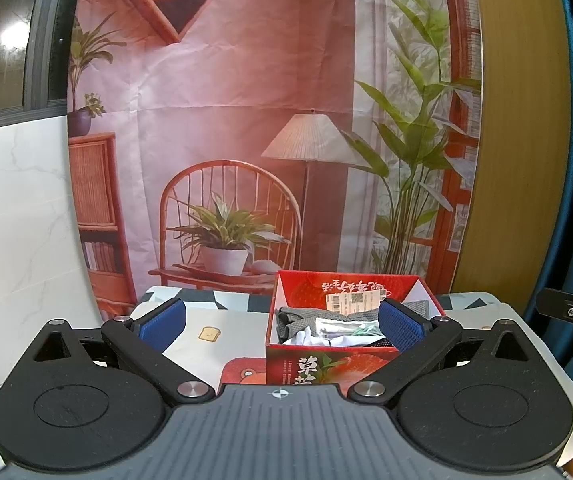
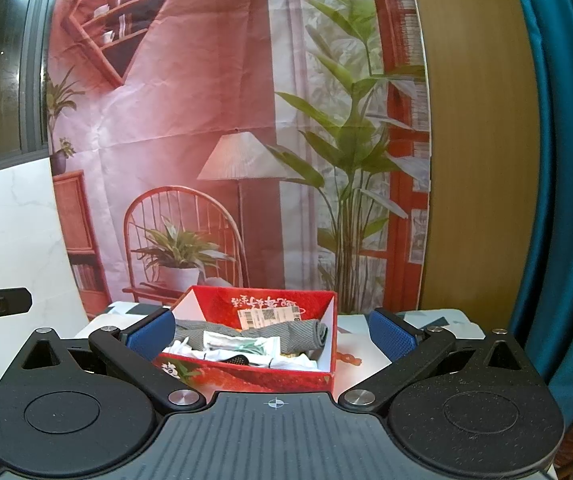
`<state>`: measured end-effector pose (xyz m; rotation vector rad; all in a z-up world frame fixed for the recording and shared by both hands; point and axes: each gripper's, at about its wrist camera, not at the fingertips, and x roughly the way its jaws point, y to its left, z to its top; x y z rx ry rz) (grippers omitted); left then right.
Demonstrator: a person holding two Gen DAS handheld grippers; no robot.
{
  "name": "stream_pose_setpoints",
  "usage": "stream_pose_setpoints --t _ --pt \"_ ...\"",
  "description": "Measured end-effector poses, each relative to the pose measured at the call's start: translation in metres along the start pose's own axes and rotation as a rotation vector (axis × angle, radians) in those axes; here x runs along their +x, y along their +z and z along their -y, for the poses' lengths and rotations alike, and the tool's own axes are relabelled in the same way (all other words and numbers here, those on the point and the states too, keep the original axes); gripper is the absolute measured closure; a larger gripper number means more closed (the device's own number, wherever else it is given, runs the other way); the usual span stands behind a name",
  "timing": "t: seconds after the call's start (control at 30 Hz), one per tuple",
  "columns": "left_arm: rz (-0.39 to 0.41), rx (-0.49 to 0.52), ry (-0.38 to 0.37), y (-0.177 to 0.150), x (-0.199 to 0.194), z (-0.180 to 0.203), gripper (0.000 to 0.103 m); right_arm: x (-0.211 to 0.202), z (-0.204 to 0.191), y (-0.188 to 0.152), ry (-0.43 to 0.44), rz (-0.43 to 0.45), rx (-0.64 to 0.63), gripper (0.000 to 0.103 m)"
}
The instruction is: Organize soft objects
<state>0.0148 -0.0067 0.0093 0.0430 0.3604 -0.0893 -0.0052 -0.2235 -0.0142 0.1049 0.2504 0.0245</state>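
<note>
Open desk (image 1: 214, 354) is left free to the left of the red box (image 1: 326, 364), whose open top is filled with cloths (image 2: 278, 334), and a printed backdrop (image 1: 226, 120) closes the far edge.

The red box's (image 2: 246, 376) front lower part is hidden behind the gripper body in both views. Its contents (image 2: 254, 344) are piled up, lower items covered. The label print (image 2: 270, 316) is too small to read. The table (image 1: 222, 332) is cut off at the sides.
</note>
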Motion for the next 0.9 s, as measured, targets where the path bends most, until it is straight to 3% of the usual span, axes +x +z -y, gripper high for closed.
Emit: stream_pose_setpoints --t 0.9 --pt "-0.016 -0.015 0.006 -0.0025 0.0015 0.0015 0.000 0.0007 0.0044 -0.0010 -0.001 -0.003 0.003 0.000"
